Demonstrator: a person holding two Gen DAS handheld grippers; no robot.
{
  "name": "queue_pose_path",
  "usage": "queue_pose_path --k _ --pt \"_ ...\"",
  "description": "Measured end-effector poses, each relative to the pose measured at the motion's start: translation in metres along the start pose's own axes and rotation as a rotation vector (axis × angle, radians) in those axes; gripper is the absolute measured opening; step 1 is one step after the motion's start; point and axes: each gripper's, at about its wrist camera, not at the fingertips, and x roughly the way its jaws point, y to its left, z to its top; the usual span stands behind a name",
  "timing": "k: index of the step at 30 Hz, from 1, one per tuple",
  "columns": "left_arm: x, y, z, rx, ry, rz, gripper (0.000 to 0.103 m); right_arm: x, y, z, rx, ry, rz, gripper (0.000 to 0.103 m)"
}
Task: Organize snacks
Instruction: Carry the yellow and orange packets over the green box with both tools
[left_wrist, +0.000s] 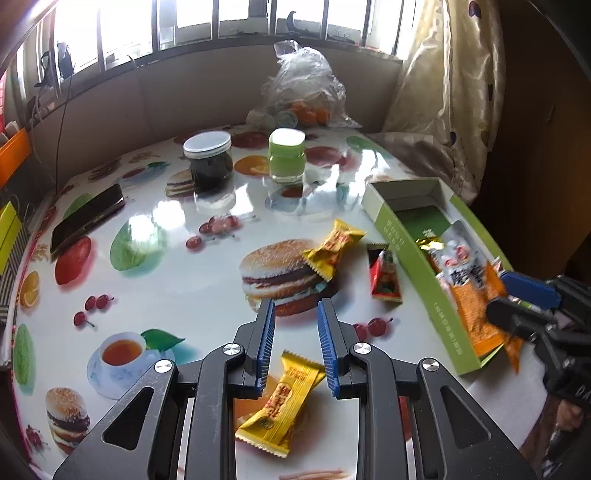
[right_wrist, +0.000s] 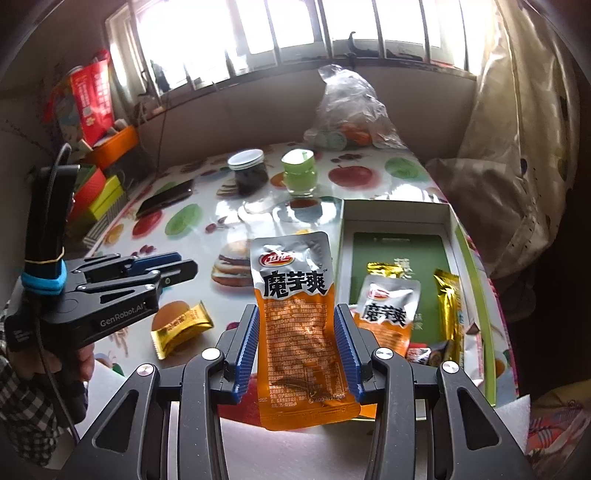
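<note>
Clamped by its long edges between the blue ribbed pads of the right gripper (right_wrist: 297, 350), an orange-and-silver foil snack pouch (right_wrist: 295, 317) hung lifted clear of the glossy food-print worktop (right_wrist: 192, 221), just left of the open green-walled cardboard box (right_wrist: 474, 266). That box already held a matching pouch (right_wrist: 388, 306) and gold-wrapped sweets, so the step in hand looked like carrying this pouch across to it. Next, the pouch would need to come over the box's bare far half, then be let go. Left of the box, the left gripper (left_wrist: 295, 343) hovered with its jaws drawn near together and nothing between them, above a yellow wrapped candy (left_wrist: 280, 402); another yellow candy (left_wrist: 334, 247) and a red packet (left_wrist: 384, 277) lay loose nearer the box.
</note>
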Motion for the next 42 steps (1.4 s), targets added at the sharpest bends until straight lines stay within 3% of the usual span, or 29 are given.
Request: queue_pose_path --k 5,7,9,14,19,22,24,32,42 --pt "0.006 0.009 -0.012 0.025 0.043 -0.013 0.025 -0.003 -0.010 -0.004 0.031 -0.004 -0.010 0.040" --pt "0.009 0.010 -0.018 0.043 0.065 -0.021 0.032 -0.003 -0.013 -0.005 0.037 -0.001 -0.015 0.040" --pt "0.012 0.009 -0.027 0.063 0.088 -0.043 0.047 -0.003 -0.014 -0.006 0.038 0.000 -0.017 0.040" --pt "0.027 0.006 -0.044 0.092 0.146 -0.024 0.048 -0.004 -0.013 -0.008 0.038 0.001 -0.024 0.040" --pt "0.031 0.005 -0.048 0.093 0.152 0.000 0.048 -0.005 -0.013 -0.007 0.036 0.003 -0.026 0.040" --pt "0.032 0.003 -0.049 0.101 0.151 0.011 0.042 -0.005 -0.013 -0.007 0.041 -0.001 -0.026 0.040" --pt "0.032 0.001 -0.048 0.112 0.148 0.010 0.023 -0.007 -0.015 -0.007 0.043 -0.004 -0.026 0.040" --pt "0.031 -0.005 -0.044 0.102 0.149 -0.001 0.023 -0.012 -0.022 -0.007 0.055 -0.011 -0.030 0.040" --pt "0.014 -0.031 -0.020 0.133 0.091 -0.032 0.023 -0.022 -0.035 -0.008 0.079 -0.031 -0.047 0.040"
